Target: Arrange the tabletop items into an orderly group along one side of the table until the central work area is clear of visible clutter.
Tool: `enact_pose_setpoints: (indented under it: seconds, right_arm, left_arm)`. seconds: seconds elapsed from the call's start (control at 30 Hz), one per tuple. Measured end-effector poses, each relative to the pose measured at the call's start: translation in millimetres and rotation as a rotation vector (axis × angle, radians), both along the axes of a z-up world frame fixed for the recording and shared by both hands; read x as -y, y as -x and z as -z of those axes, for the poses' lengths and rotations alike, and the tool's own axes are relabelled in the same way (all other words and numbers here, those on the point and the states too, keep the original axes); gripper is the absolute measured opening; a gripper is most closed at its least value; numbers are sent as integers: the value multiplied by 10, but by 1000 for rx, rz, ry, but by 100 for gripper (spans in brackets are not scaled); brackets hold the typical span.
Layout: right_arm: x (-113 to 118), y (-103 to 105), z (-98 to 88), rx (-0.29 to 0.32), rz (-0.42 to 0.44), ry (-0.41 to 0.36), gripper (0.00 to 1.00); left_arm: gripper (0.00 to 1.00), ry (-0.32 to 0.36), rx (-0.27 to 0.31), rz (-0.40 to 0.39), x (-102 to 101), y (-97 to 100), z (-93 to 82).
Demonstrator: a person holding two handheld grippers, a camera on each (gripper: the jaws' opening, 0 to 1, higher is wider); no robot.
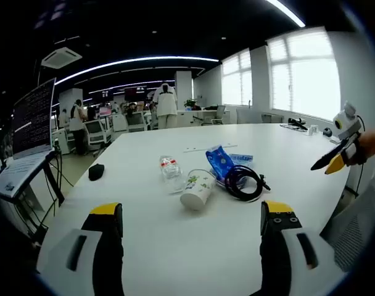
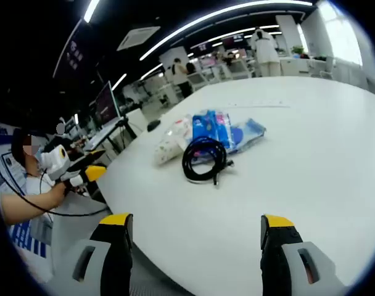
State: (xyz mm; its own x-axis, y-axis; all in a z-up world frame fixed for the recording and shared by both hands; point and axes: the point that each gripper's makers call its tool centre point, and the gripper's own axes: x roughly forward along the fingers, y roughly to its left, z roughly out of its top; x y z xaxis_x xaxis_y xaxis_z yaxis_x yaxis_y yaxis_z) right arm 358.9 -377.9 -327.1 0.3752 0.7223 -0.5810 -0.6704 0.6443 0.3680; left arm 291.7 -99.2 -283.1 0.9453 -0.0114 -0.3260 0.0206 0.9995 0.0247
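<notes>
A cluster lies mid-table: a white paper cup (image 1: pixel 197 189) on its side, a clear plastic bottle (image 1: pixel 170 166), a blue packet (image 1: pixel 221 161), a flat blue-and-white packet (image 1: pixel 242 158) and a coiled black cable (image 1: pixel 242 182). My left gripper (image 1: pixel 191 213) stands open over the near table edge, short of the cup. From the other side, the cable (image 2: pixel 204 158) is nearest, with the blue packet (image 2: pixel 210 127) and cup (image 2: pixel 165 148) behind it. My right gripper (image 2: pixel 195 222) is open and empty, well short of the cable. Each gripper also shows hand-held in the other view: right gripper (image 1: pixel 335 158), left gripper (image 2: pixel 82 173).
A black mouse (image 1: pixel 96 171) sits apart near the table's left edge. A thin white strip (image 1: pixel 209 148) lies behind the cluster. Small dark items (image 1: pixel 298 124) rest at the far right corner. A laptop on a stand (image 1: pixel 32 120) is beside the table; people stand among desks behind.
</notes>
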Motion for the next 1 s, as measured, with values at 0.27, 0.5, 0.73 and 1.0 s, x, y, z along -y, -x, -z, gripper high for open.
enact_pose_setpoints:
  seconds: [0.27,0.5,0.73,1.0]
  right_arm:
    - [71,-22,-24,-11,24,-4,86]
    - [154,34,-51,-24,-3,-5,85]
    - [164,13,-51,-12,-10,-16,85]
    - [20,-206,-274,57,222,-139,83]
  left_arm:
    - [92,-4,-9,3,-18,4,28]
    - [90,-19,-30,7,-71,32,88]
    - [90,-26,-26,0,-123,45,96]
    - [88,29,-2,81,87,50,59]
